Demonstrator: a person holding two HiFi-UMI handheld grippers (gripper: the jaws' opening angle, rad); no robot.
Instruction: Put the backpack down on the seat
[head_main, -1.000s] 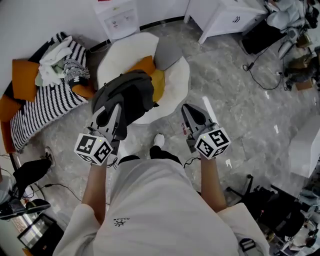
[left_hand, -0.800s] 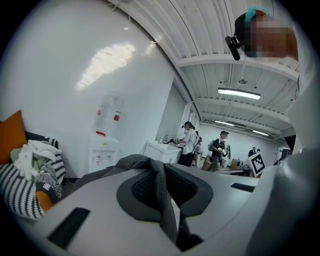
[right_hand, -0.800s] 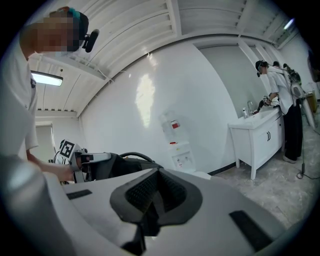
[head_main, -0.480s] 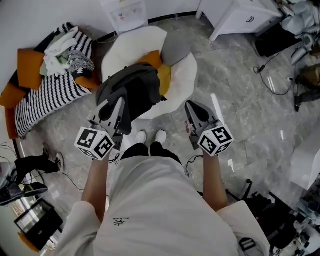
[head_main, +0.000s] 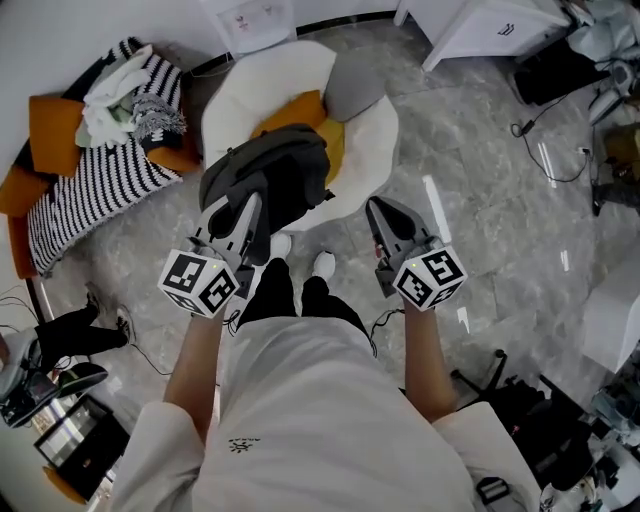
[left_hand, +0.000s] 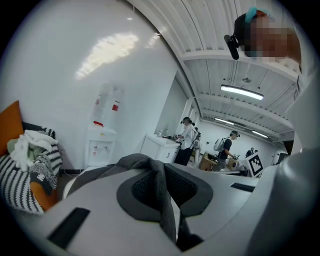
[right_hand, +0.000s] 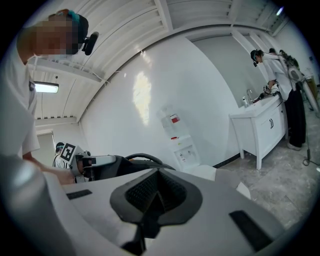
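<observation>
Two tools reach up from the lower middle of the head view. At left, the left tool (head_main: 247, 208) is clamped on a gray strap (left_hand: 161, 185) of the backpack (head_main: 285, 170). The backpack hangs at upper centre over the front of the white seat (head_main: 372, 140). At right, the right tool (head_main: 383, 212) has its jaws together with nothing between them.

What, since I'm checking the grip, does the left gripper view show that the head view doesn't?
Only the left gripper view: a grey strap pinched between the left gripper's jaws, and people standing at the room's far end. Only the head view: the right gripper, the person's shoes, and the orange cushion on the white seat. Both: the dark backpack and the striped throw.
</observation>
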